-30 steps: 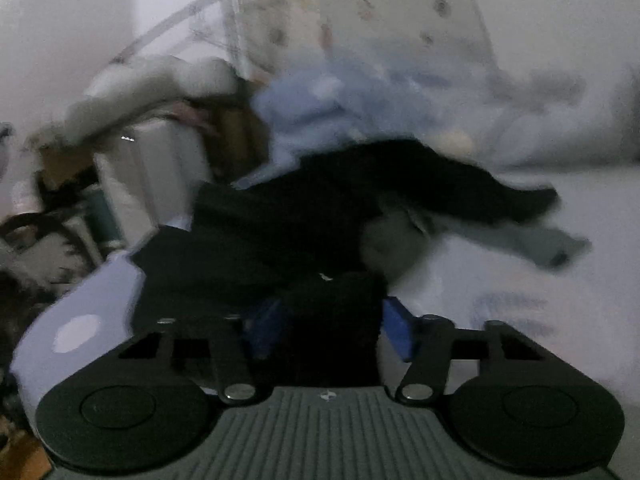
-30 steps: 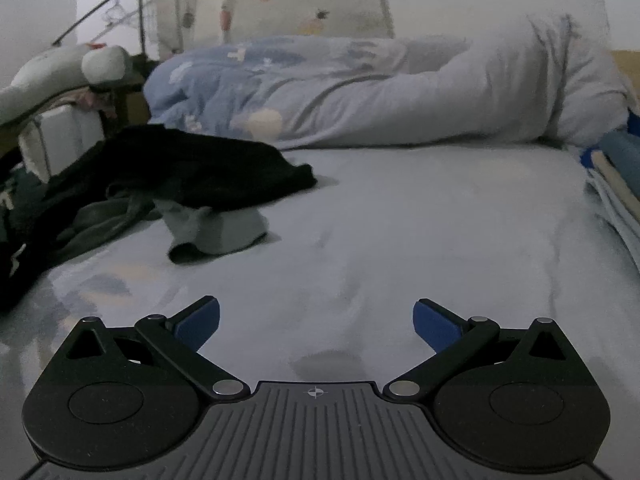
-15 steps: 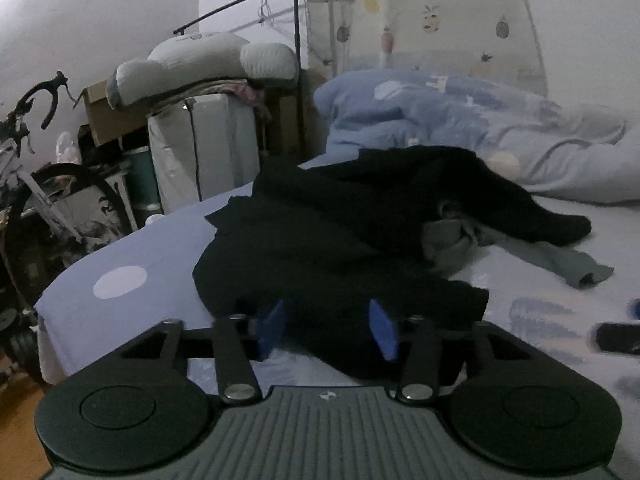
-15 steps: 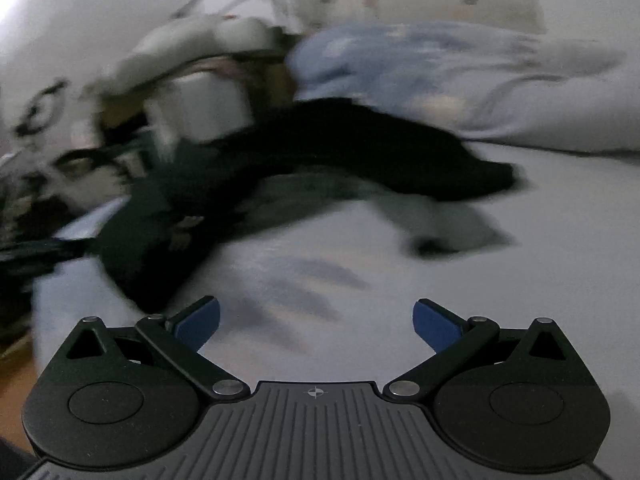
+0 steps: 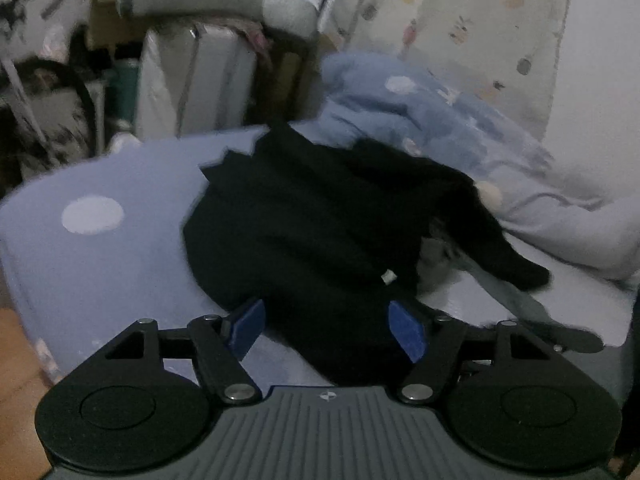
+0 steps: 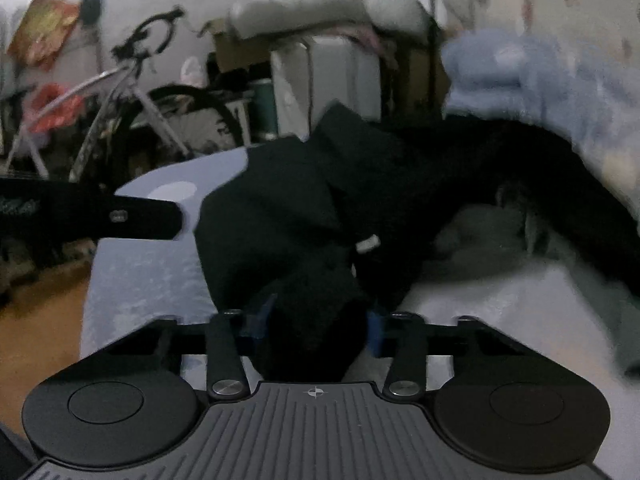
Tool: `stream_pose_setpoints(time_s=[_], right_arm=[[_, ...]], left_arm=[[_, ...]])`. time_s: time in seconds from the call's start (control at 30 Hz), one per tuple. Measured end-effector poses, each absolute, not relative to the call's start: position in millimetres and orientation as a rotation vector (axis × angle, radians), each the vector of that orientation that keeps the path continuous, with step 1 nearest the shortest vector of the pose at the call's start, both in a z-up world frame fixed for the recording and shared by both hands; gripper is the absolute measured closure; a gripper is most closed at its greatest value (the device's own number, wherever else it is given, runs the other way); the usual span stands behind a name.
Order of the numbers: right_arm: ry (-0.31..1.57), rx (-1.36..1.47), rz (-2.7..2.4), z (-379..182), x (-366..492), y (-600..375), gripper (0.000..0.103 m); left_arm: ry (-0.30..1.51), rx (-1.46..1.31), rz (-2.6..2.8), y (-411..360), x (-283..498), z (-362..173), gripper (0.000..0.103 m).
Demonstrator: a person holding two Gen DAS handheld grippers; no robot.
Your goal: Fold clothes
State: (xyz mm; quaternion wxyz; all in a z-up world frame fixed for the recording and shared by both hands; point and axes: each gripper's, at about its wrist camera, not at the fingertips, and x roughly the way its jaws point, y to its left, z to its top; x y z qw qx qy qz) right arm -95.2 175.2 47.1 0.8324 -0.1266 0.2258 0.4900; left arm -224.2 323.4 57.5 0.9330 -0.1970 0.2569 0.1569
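A crumpled black garment (image 5: 320,216) lies on the light blue bed sheet (image 5: 120,260) near the bed's corner. A small white tag (image 5: 387,278) shows on it. My left gripper (image 5: 325,330) is over its near edge. Its jaws are opening, and the cloth lies between the blue pads without being pressed. In the right wrist view my right gripper (image 6: 316,326) is closing, and its pads pinch a bunched fold of the black garment (image 6: 280,220). A grey garment (image 6: 480,240) lies partly under the black one to the right.
A rumpled blue duvet (image 5: 440,120) fills the back of the bed. Off the bed's left edge are a white box (image 5: 192,84), a bicycle (image 6: 132,92) and wooden floor (image 6: 52,300). Part of the other gripper (image 6: 132,216) juts in from the left.
The left jaws have spread wider around the black cloth. The right gripper swung left from the bare sheet to the black garment and closed on a fold of it.
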Motion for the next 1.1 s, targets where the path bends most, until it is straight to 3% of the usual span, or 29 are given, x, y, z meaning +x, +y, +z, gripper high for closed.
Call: stream_pose_setpoints(time_s=[0.13, 0.2, 0.57, 0.6, 0.63, 0.73, 0.77, 0.8, 0.87, 0.93, 1.1], right_arm=[[0.321, -0.394, 1.113, 56.8, -138.0, 178.1, 0.085], [0.266, -0.468, 1.136, 54.5, -161.0, 180.5, 0.086], [0.164, -0.54, 1.166, 33.4, -217.6, 181.6, 0.086], [0.158, -0.543, 1.166, 32.3, -220.4, 182.1, 0.086], [0.153, -0.546, 1.166, 31.4, -223.4, 182.4, 0.086], [0.165, -0.56, 1.147, 32.5, -230.6, 180.2, 0.084], [0.175, -0.563, 1.136, 33.6, -231.9, 178.6, 0.081], [0.189, -0.559, 1.14, 35.3, -232.5, 173.8, 0.081], [0.217, -0.561, 1.151, 38.8, -231.2, 160.1, 0.07], [0.233, -0.588, 1.141, 41.4, -229.1, 143.6, 0.042], [0.306, -0.553, 1.032, 52.8, -182.0, 122.6, 0.04]], left_arm=[[0.55, -0.497, 0.265, 334.7, -225.8, 48.9, 0.028], [0.548, -0.537, 0.257, 342.2, -231.3, 44.7, 0.021], [0.615, -0.667, 0.172, 353.8, -237.2, 16.9, 0.021], [0.619, -0.685, 0.165, 354.9, -234.0, 14.4, 0.026], [0.625, -0.712, 0.162, 356.4, -230.3, 11.4, 0.042], [0.64, -0.769, 0.188, 364.8, -229.5, 3.6, 0.069], [0.639, -0.778, 0.195, 367.2, -230.2, 2.2, 0.074], [0.634, -0.794, 0.199, 369.5, -231.3, 0.7, 0.077], [0.62, -0.813, 0.223, 373.5, -235.6, -1.1, 0.084], [0.608, -0.828, 0.247, 377.2, -241.1, -2.5, 0.086], [0.605, -0.806, 0.274, 373.9, -245.0, -2.5, 0.087]])
